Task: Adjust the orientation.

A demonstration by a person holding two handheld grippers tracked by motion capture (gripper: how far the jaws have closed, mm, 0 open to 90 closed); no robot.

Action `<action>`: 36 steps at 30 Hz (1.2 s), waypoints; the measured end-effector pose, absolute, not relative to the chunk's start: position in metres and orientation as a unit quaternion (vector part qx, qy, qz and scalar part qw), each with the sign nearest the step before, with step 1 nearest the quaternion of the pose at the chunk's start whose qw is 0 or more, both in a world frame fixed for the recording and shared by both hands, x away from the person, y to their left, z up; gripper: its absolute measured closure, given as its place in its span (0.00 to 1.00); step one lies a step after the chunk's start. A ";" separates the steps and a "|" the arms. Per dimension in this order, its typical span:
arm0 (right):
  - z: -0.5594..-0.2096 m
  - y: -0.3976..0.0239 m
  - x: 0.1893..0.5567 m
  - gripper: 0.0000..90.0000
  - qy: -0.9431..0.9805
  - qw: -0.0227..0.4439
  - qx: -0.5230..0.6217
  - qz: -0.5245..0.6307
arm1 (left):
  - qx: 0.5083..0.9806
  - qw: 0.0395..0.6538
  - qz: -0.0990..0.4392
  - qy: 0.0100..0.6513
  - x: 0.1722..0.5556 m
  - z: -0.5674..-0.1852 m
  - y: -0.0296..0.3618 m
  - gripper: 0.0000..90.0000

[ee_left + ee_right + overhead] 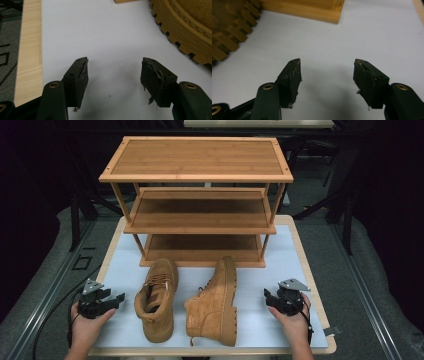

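White matting covers the table [280, 265], where two tan suede boots, one upright [156, 300] and one on its side [216, 300], lie before a three-tier bamboo rack [200, 195]. Both the left gripper [119, 298] and the right gripper [266, 295] stand wide and empty; the boots look fairly heavy with soft uppers, so the stiff collar or heel seems the best hold.

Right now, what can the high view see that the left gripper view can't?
The high view takes in the whole wooden shoe rack, both tan boots, the upright boot and the boot lying on its side, and both hands, each holding tongs: left tongs, right tongs. The left gripper view gives a close look at the left tongs, open and empty, with frayed pads, plus a toothed boot sole. Both show the white table top.
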State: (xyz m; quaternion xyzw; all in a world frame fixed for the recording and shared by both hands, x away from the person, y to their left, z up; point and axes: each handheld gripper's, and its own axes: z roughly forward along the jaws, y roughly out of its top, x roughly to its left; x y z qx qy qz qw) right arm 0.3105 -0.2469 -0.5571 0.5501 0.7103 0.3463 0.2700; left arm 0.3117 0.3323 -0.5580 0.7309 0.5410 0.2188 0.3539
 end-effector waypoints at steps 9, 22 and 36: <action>-0.557 -0.239 0.289 0.53 0.710 0.271 0.535 0.370 | 0.714 0.393 0.211 0.540 0.290 -0.550 0.323 0.47; -0.555 -0.232 0.283 0.57 0.707 0.243 0.540 0.386 | 0.726 0.400 0.180 0.530 0.285 -0.547 0.313 0.51; -0.553 -0.233 0.280 0.56 0.696 0.250 0.550 0.387 | 0.726 0.411 0.166 0.525 0.279 -0.517 0.302 0.57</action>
